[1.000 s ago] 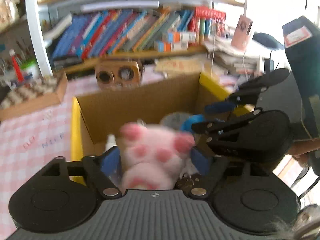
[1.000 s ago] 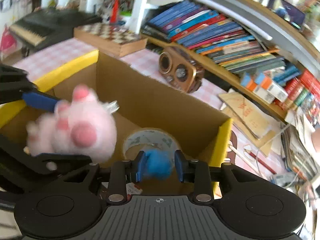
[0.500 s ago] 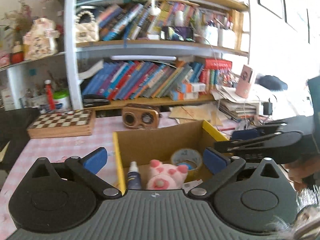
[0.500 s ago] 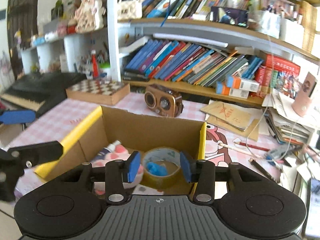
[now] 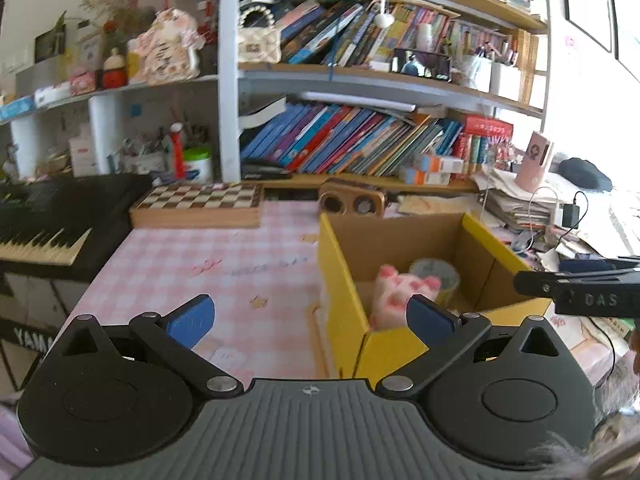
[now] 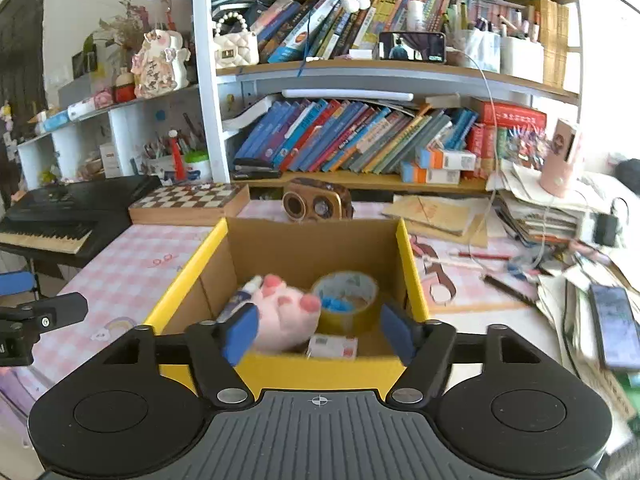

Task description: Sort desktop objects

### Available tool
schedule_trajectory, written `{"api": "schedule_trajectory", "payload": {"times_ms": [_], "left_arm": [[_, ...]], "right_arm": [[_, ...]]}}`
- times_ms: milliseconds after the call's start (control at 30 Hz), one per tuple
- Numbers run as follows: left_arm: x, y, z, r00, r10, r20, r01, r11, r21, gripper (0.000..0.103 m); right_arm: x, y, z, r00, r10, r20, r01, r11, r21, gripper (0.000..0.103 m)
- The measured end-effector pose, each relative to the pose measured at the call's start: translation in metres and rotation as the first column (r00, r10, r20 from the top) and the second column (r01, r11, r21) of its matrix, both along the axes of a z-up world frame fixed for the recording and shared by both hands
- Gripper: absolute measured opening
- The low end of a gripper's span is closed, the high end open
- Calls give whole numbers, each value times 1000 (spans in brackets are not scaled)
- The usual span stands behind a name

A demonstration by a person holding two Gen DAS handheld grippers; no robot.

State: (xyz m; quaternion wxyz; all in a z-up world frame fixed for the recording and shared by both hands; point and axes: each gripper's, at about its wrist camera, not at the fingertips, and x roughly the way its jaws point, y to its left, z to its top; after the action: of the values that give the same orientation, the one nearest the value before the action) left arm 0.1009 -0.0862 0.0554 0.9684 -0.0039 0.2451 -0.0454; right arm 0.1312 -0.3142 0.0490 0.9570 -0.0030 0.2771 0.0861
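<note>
Cardboard box [image 6: 308, 246], yellow-edged, centre of the right wrist view — contains pink plush toy [image 6: 286, 322], tape roll [image 6: 346, 300] beside it, a tube [image 6: 240, 300] at its left wall. Right gripper [image 6: 318, 330]: jaws spread, nothing held, low centre before the box. Left gripper [image 5: 310, 320]: jaws released, empty — box at its right.

Pink-checked table [image 5: 208, 264] carries cardboard box [image 6: 312, 248], chessboard [image 6: 188, 202] (wooden), radio [image 6: 318, 202].
</note>
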Motion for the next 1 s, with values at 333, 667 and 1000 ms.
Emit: {"api": "schedule_trajectory", "payload": {"times_ms": [333, 667, 1000], "left_arm": [[-39, 21, -16, 999, 4, -46, -3, 1000, 10, 103], [-72, 38, -34, 995, 11, -98, -10, 1000, 13, 103], [-86, 53, -48, 984, 37, -173, -36, 999, 7, 103]], "right_arm": [[-50, 28, -22, 997, -55, -48, 55, 999, -3, 91], [-97, 44, -42, 986, -142, -85, 142, 990, -5, 97], [-120, 65, -52, 984, -134, -121, 134, 991, -9, 100]]}}
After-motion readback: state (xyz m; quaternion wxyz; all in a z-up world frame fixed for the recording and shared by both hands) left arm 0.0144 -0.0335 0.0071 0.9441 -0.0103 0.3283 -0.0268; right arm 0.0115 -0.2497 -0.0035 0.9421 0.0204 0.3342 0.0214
